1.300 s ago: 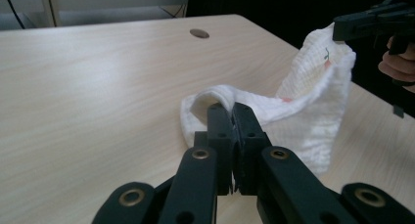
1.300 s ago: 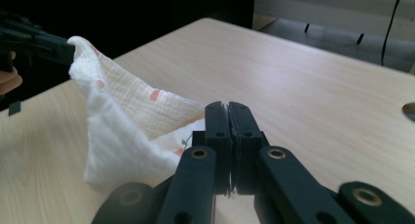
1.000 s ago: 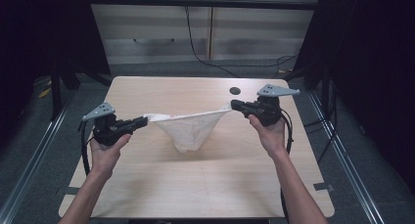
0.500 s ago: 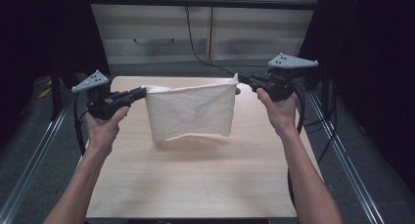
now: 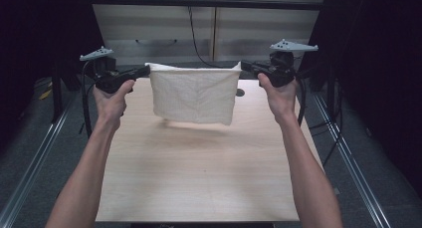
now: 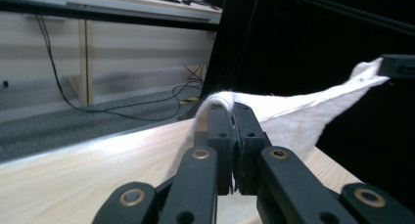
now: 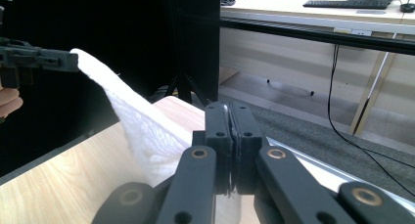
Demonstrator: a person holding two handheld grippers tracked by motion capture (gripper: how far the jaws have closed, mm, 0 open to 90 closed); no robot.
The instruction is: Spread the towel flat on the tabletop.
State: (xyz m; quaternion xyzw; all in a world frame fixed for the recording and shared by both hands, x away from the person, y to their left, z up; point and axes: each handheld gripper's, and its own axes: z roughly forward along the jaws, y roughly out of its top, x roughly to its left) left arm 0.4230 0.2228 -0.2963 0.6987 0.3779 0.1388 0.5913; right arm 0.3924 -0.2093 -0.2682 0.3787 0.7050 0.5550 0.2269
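Left claw (image 5: pixel 144 70) and right claw (image 5: pixel 245 66) each clenched on white cloth (image 5: pixel 193 92) corners, above table (image 5: pixel 199 178).

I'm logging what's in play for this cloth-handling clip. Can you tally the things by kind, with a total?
White cloth: 1, held up over the table, shut in both grippers
Grippers: 2, the left gripper and the right gripper
Dark round spot on the table: 1, cannot tell what it is
Total: 4

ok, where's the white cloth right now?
High view: white cloth hangs above the far half of the table, stretched between left gripper and right gripper, each clamping a top corner.
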